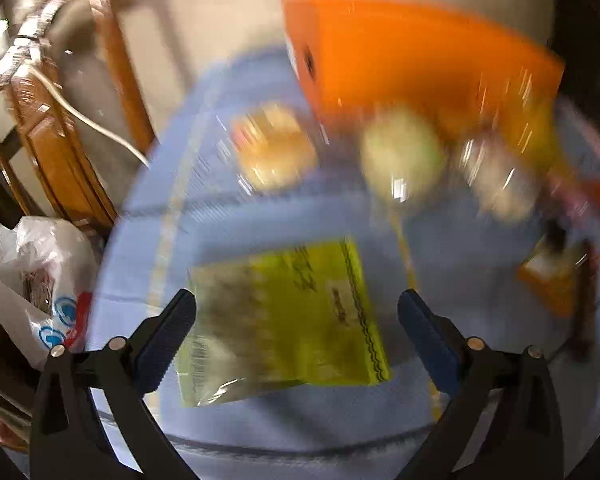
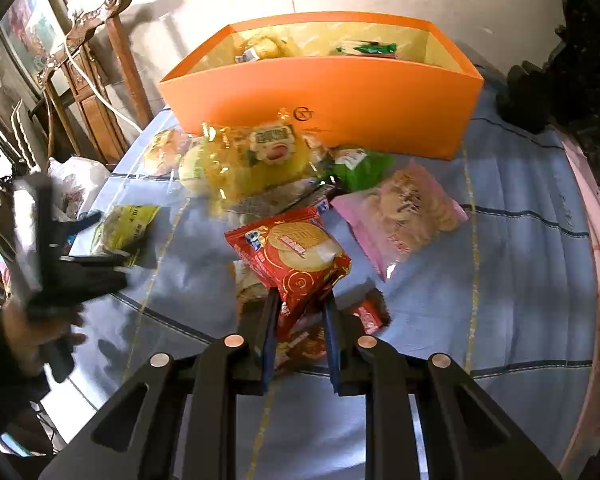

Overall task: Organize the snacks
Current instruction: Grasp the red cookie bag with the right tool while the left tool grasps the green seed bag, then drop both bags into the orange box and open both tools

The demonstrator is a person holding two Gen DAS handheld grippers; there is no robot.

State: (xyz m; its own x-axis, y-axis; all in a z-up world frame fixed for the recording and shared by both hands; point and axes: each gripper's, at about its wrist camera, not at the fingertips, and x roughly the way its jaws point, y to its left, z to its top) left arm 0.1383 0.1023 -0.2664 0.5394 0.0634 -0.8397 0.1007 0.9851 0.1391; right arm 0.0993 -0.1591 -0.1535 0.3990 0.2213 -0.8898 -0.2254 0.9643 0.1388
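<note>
The right gripper (image 2: 300, 312) is clenched on a red biscuit packet (image 2: 290, 258), its two blue-padded fingers (image 2: 269, 336) pinching the packet's near end so the rest stands out ahead of the jaws above the blue tablecloth (image 2: 500, 320). Just beyond it lie a pink snack bag (image 2: 400, 216), a green packet (image 2: 360, 166) and a yellow crinkled bag (image 2: 252, 160), heaped close together in front of the orange box (image 2: 320, 96), which sits at the far side of the table and already has a few wrapped snacks inside.

The left gripper (image 1: 296, 328) is released, its jaws spread wide. A yellow-green packet (image 1: 284, 320) lies flat on the cloth between the fingers, and the pads do not press on it. This view is blurred; further off, round pale snacks (image 1: 400, 156) show near the box. In the right wrist view the left gripper (image 2: 96, 236) appears at the table's left edge, gripped by a person's hand (image 2: 32, 332), over the same packet. A white plastic bag (image 1: 40, 272) sits off the table beside wooden furniture (image 1: 60, 148).
</note>
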